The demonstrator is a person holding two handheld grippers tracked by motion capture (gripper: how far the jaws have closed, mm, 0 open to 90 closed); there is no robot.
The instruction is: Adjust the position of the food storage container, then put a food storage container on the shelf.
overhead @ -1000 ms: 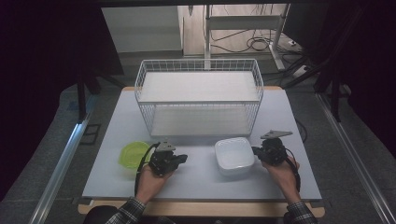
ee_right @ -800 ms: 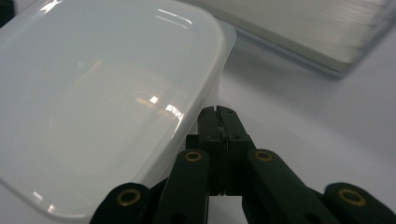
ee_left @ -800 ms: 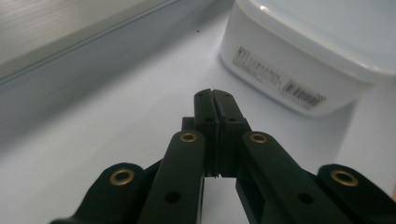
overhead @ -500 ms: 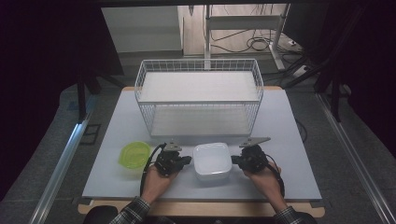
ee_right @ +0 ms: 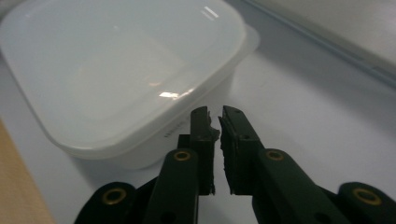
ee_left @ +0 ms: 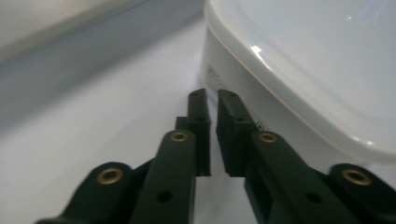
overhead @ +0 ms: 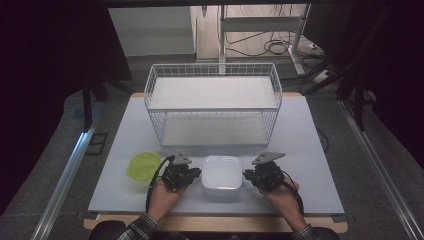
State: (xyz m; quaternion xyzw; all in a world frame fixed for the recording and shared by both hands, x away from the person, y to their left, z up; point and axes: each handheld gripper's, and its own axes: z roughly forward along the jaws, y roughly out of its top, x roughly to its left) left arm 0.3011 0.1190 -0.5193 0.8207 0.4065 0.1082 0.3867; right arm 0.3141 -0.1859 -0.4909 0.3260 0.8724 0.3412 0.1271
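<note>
A white square lidded container [overhead: 222, 174] sits near the table's front edge, between my two grippers. My left gripper [overhead: 196, 173] points right at its left side. In the left gripper view the jaws [ee_left: 212, 95] stand a narrow slit apart with nothing between them, tips beside the container wall [ee_left: 224, 79]. My right gripper [overhead: 247, 175] points left at the container's right side. Its jaws [ee_right: 214, 112] are also slightly parted and empty, close to the container [ee_right: 116, 70]. Both pairs of jaws have just been opening.
A round green lid or bowl [overhead: 144, 166] lies just left of my left gripper. A large white wire basket [overhead: 214, 105] stands at the back of the grey table [overhead: 310, 145]. Cables and a stand lie on the floor beyond.
My right gripper moved left along the front of the table, and the white container slid left with it to lie between the two grippers. The left hand has hardly moved.
</note>
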